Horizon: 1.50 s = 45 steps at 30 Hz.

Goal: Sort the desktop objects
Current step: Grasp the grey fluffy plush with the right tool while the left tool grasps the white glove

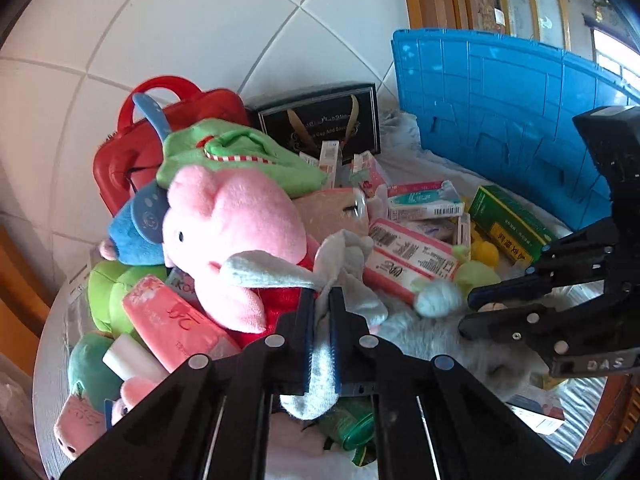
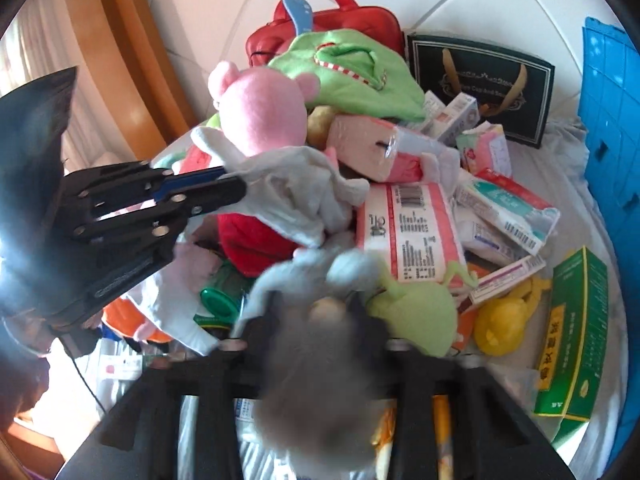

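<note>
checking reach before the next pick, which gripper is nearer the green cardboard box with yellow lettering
Right. The right gripper sits just inboard of the green cardboard box, shut on a grey plush toy; the left gripper is farther off, clamping a pale grey cloth.

Pretty bright daylight overall, colours a bit washed out. Both fisheye views bend hard at the edges with black corners. In the right wrist view the fuzzy grey plush lump [image 2: 316, 364] right at the lens is total mush, and the white tiled floor [image 2: 472, 4] glares. The left wrist view looks mostly sharp.
</note>
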Tool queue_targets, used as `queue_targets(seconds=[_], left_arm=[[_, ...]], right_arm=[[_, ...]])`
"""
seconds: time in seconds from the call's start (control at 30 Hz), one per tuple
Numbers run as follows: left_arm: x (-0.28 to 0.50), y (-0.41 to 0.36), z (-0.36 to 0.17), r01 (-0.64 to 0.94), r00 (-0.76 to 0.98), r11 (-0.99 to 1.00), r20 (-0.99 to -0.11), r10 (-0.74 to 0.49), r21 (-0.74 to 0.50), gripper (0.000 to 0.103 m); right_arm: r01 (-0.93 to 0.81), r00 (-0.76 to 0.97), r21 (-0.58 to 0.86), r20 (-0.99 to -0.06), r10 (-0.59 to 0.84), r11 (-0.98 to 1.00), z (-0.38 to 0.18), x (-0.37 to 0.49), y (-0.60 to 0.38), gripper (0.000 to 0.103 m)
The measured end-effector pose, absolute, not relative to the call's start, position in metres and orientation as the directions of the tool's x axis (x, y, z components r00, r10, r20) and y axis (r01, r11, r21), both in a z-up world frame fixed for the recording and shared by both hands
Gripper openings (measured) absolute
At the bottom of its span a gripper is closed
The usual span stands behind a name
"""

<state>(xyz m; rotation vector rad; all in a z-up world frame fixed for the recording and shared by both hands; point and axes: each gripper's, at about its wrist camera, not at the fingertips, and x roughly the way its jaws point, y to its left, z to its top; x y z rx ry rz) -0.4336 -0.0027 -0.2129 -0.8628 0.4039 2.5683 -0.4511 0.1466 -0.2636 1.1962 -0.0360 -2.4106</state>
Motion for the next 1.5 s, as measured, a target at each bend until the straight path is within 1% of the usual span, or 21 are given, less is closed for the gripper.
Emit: queue_targets(seconds=[0.17,0.27,0.33,0.4,0.43,0.47,0.53,0.6,0.63,0.77,0.9,0.97,1.0,1.07,1.23,1.33,1.37,1.4,1.43,1.47,1.5], left_arm=[[-0.428,-0.014,-0.191,-0.444,-0.753,-0.885,-0.594,0.284,0.139,0.007],[-0.426,-0.023,-0.186,-0.429,-0.76,-0.895,-0.584,0.285,0.122,0.007],[-0.427,-0.027,-0.189,-0.422,-0.758,-0.899,-0.59,0.277,0.12,0.007],[-0.426,-0.03,-0.192,-0.421,-0.756,-0.899,-0.592,0.278,0.116,0.007],[-0.424,-0.03,-0.193,-0.421,-0.757,-0.9,-0.592,0.279,0.115,0.007],[-0.423,-0.031,-0.194,-0.422,-0.756,-0.9,-0.591,0.283,0.11,0.007],[-0.423,-0.034,-0.197,-0.417,-0.754,-0.903,-0.594,0.281,0.101,0.007],[-0.424,-0.036,-0.199,-0.412,-0.746,-0.907,-0.602,0.285,0.082,0.007],[-0.424,-0.036,-0.2,-0.412,-0.743,-0.908,-0.605,0.286,0.078,0.007],[-0.422,-0.038,-0.196,-0.411,-0.749,-0.908,-0.597,0.286,0.08,0.007],[-0.419,-0.041,-0.186,-0.412,-0.765,-0.907,-0.572,0.296,0.082,0.007],[-0.418,-0.042,-0.181,-0.414,-0.772,-0.905,-0.562,0.295,0.093,0.007],[-0.418,-0.042,-0.178,-0.414,-0.777,-0.905,-0.557,0.295,0.099,0.007],[-0.417,-0.043,-0.171,-0.416,-0.786,-0.904,-0.542,0.299,0.104,0.007],[-0.417,-0.045,-0.164,-0.411,-0.795,-0.905,-0.528,0.3,0.105,0.007],[-0.414,-0.047,-0.167,-0.418,-0.789,-0.902,-0.535,0.303,0.106,0.007],[-0.413,-0.048,-0.169,-0.42,-0.787,-0.901,-0.538,0.303,0.107,0.007],[-0.412,-0.049,-0.17,-0.422,-0.785,-0.9,-0.54,0.304,0.107,0.007],[-0.412,-0.05,-0.172,-0.422,-0.784,-0.9,-0.541,0.304,0.106,0.007],[-0.411,-0.052,-0.173,-0.421,-0.784,-0.901,-0.541,0.304,0.103,0.007],[-0.411,-0.054,-0.174,-0.419,-0.783,-0.903,-0.543,0.304,0.099,0.007]], right_arm=[[0.354,-0.539,0.211,-0.75,-0.383,-0.911,-0.26,-0.454,0.15,0.012],[0.358,-0.504,0.237,-0.765,-0.4,-0.903,-0.259,-0.455,0.151,0.013],[0.37,-0.494,0.213,-0.779,-0.386,-0.904,-0.263,-0.454,0.15,0.027],[0.387,-0.474,0.207,-0.792,-0.386,-0.899,-0.268,-0.453,0.148,0.085],[0.396,-0.457,0.215,-0.797,-0.395,-0.893,-0.271,-0.452,0.146,0.092],[0.401,-0.448,0.212,-0.803,-0.393,-0.891,-0.273,-0.452,0.143,0.094],[0.426,-0.414,0.189,-0.829,-0.377,-0.885,-0.281,-0.455,0.131,0.09],[0.441,-0.392,0.154,-0.853,-0.344,-0.884,-0.293,-0.459,0.119,0.053],[0.445,-0.354,0.16,-0.872,-0.337,-0.881,-0.304,-0.463,0.113,0.048],[0.493,-0.312,0.084,-0.912,-0.266,-0.866,-0.328,-0.46,0.098,0.044],[0.422,-0.3,0.274,-0.857,-0.419,-0.864,-0.301,-0.459,0.124,0.035],[0.4,-0.349,0.29,-0.829,-0.438,-0.869,-0.283,-0.457,0.133,0.031],[0.407,-0.381,0.271,-0.818,-0.431,-0.873,-0.273,-0.455,0.135,0.024],[0.432,-0.436,0.2,-0.807,-0.398,-0.879,-0.255,-0.448,0.134,0.002],[0.418,-0.461,0.13,-0.823,-0.333,-0.899,-0.252,-0.452,0.136,0.002],[0.379,-0.421,0.193,-0.835,-0.354,-0.905,-0.263,-0.448,0.146,0.014],[0.382,-0.386,0.219,-0.845,-0.37,-0.898,-0.265,-0.45,0.141,0.033],[0.383,-0.357,0.223,-0.859,-0.366,-0.896,-0.27,-0.451,0.136,0.067],[0.391,-0.331,0.208,-0.877,-0.348,-0.896,-0.278,-0.452,0.131,0.081],[0.402,-0.32,0.183,-0.89,-0.325,-0.897,-0.286,-0.454,0.126,0.084],[0.403,-0.315,0.148,-0.904,-0.289,-0.903,-0.293,-0.457,0.121,0.072]])
